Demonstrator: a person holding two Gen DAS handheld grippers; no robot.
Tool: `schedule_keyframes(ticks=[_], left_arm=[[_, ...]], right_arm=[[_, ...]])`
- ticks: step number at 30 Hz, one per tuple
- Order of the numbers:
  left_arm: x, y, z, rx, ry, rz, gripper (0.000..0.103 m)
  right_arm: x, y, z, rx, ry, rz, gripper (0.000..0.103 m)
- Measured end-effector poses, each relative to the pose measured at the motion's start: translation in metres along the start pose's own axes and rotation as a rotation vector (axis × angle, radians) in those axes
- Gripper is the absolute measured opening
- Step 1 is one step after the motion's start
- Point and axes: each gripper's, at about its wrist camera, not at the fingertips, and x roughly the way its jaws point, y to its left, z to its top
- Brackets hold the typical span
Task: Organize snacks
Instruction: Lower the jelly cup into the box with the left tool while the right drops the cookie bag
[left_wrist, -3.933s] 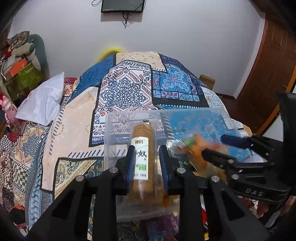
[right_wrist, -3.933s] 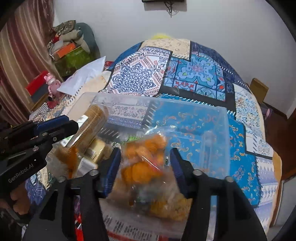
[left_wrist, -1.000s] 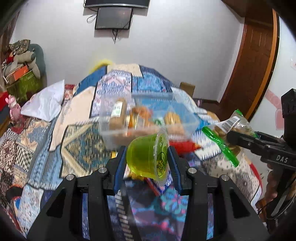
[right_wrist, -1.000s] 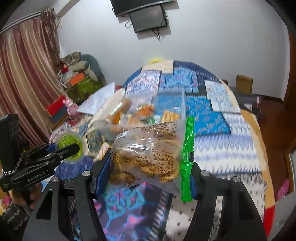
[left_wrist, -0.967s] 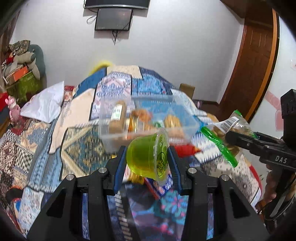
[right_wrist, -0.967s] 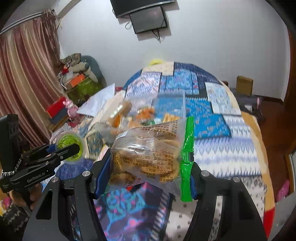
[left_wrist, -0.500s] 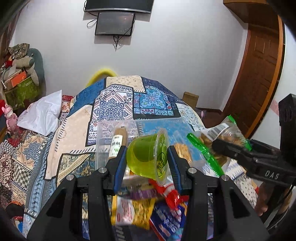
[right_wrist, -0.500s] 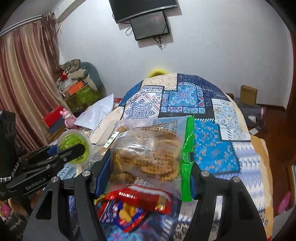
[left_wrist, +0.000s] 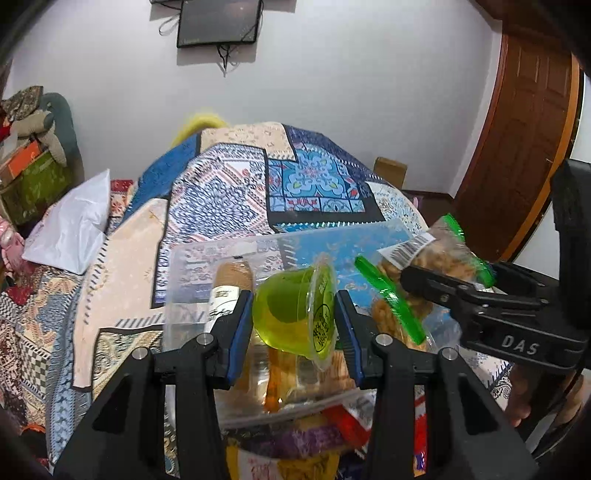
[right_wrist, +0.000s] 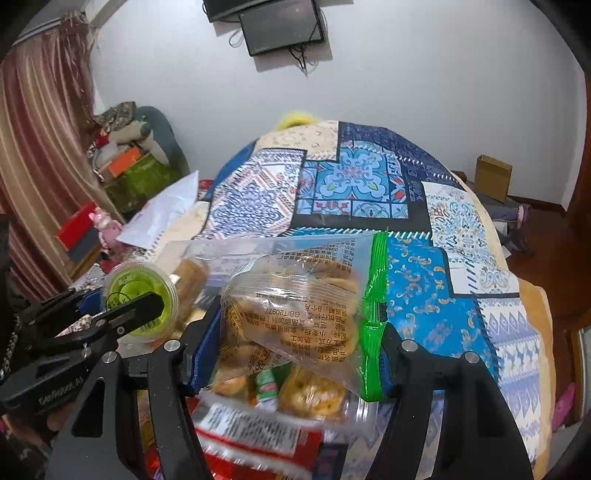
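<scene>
1. Left wrist view: the left tongs point forward and level over the clear plastic bin, their blue-padded jaws closed on a green jelly cup lying on its side, its sealed lid facing right. The lid print is too small to read.
2. Same view: to the right of the left tongs, the right tongs reach in from the side, clamped on a clear snack bag with a green seal strip and a barcode label. "DAS" is printed on their black body. The bag hangs above the bin's right half.
3. Same view: ahead of and below the left tongs, the bin sits on the patterned bedspread and holds a brown biscuit roll with a white label. More wrappers lie under the tongs, blurred.
4. Right wrist view: the right tongs are held level, jaws pressed on either side of the snack bag, which shows golden pastries, Chinese text and "GB/T20977".
5. Same view: left of the right tongs, the left tongs grip the jelly cup, lid toward the camera. Their body lettering is blurred.
6. Same view: beneath the right tongs sit packaged snacks in the bin and a red packet nearer.
</scene>
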Motion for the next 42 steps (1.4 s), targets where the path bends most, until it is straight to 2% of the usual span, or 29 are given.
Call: schedule_keyframes(ticks=[6, 12, 15, 19, 24, 27, 31, 34, 42], left_arm=[[0.022, -0.001, 0.000, 0.017, 0.025, 0.022, 0.044], [0.035, 0.005, -0.004, -0.018, 0.056, 0.016, 0.044], [0.028, 0.006, -0.003, -0.026, 0.021, 0.022, 0.045], [0.016, 0.008, 0.000, -0.029, -0.002, 0.019, 0.054], [-0.010, 0.011, 0.000, -0.033, -0.030, 0.025, 0.054], [-0.028, 0.012, -0.003, -0.021, -0.043, 0.031, 0.063], [-0.051, 0.012, -0.014, -0.006, -0.044, 0.036, 0.066], [-0.064, 0.014, -0.027, 0.001, -0.028, 0.040, 0.068], [-0.069, 0.024, -0.081, 0.011, 0.077, 0.053, 0.072]], right_arm=[[0.023, -0.003, 0.000, -0.014, 0.045, -0.010, 0.063], [0.034, 0.003, -0.005, -0.064, 0.072, -0.032, 0.066], [0.034, 0.005, -0.005, -0.073, 0.078, -0.035, 0.066], [0.026, 0.005, -0.004, -0.065, 0.073, -0.018, 0.066], [0.004, 0.005, -0.002, -0.040, 0.045, 0.006, 0.067], [-0.017, 0.007, -0.003, -0.046, 0.016, 0.014, 0.069], [-0.044, 0.016, -0.009, -0.074, -0.020, 0.009, 0.077], [-0.056, 0.022, -0.018, -0.087, -0.018, 0.020, 0.078], [-0.060, 0.037, -0.072, -0.136, 0.094, 0.026, 0.078]])
